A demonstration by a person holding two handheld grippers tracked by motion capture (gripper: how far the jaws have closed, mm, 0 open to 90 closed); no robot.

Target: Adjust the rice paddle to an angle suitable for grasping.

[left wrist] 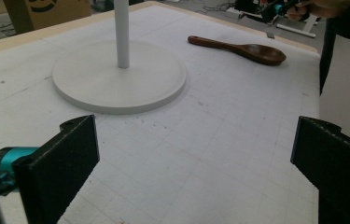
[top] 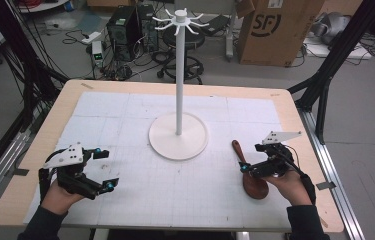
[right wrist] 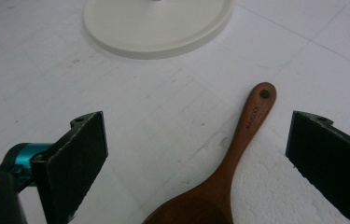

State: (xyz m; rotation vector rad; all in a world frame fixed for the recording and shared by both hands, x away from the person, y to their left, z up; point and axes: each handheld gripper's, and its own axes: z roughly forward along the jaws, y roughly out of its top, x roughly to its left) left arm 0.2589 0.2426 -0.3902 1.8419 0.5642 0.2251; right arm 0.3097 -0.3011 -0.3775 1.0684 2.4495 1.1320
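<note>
Both tongs gape wide: right gripper (right wrist: 196, 158) straddles the wooden spoon (right wrist: 238, 154) (handle pointing away); left gripper (left wrist: 191, 158) holds nothing.

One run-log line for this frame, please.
left gripper: open, empty | right gripper: open above wooden spoon, no contact | spoon flat on mat | white hook stand: bare

Mid-mat stand (top: 178, 134); open mat (top: 175, 195) around

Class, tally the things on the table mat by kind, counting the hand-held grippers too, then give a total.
Wooden spoon: 1
White hook stand: 1
Grippers: 2, the left gripper and the right gripper, both open
Total: 4
</note>
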